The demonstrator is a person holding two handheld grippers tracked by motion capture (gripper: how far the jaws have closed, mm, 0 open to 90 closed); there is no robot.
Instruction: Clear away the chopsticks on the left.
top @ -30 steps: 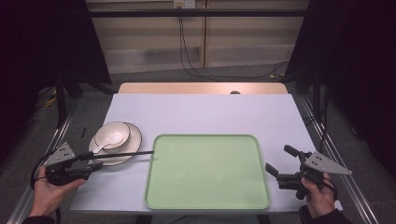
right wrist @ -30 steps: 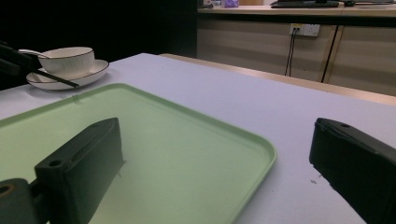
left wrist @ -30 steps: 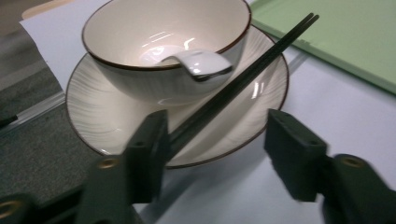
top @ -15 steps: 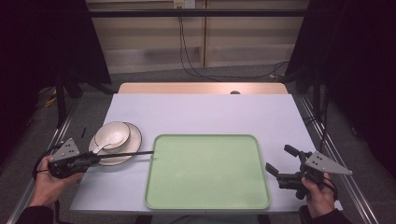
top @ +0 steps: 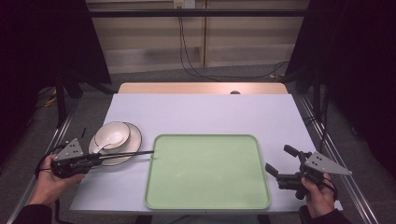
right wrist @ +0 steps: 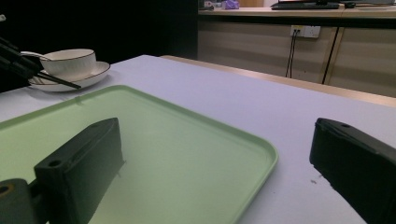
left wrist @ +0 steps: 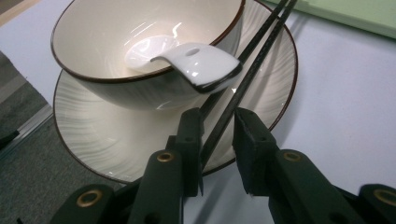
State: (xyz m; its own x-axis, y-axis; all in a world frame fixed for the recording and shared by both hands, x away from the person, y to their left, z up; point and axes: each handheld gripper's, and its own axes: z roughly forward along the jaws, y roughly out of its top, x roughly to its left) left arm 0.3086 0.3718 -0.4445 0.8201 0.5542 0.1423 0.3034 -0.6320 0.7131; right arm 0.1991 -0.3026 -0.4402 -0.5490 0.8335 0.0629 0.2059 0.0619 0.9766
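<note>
A matte, pale lavender-grey table point(top: 205, 112) with a strip of bare wood along its far edge bears everything. On its near half lies one large rectangular tray point(top: 208, 172), pale green plastic with rounded corners and a low raised rim, its surface smooth and bare. At the table's left edge stands one round cream plate point(top: 133, 140), glazed, with faint wavy ribbing and a dark brown rim. One matching cream bowl point(top: 112, 134) with the same brown rim sits on it, and one glossy white ceramic spoon point(left wrist: 196, 58) rests in the bowl, its handle hanging over the near lip. Two thin black chopsticks point(left wrist: 247, 70) lie side by side across the plate beside the bowl, their tips reaching the tray's left rim.

The left gripper point(left wrist: 219, 135) has its two black jaws narrowly parted around the chopsticks' near ends; whether the pads press them I cannot tell. The right gripper point(top: 282, 163), held beside the tray's right edge, has its jaws spread wide with nothing between them.
</note>
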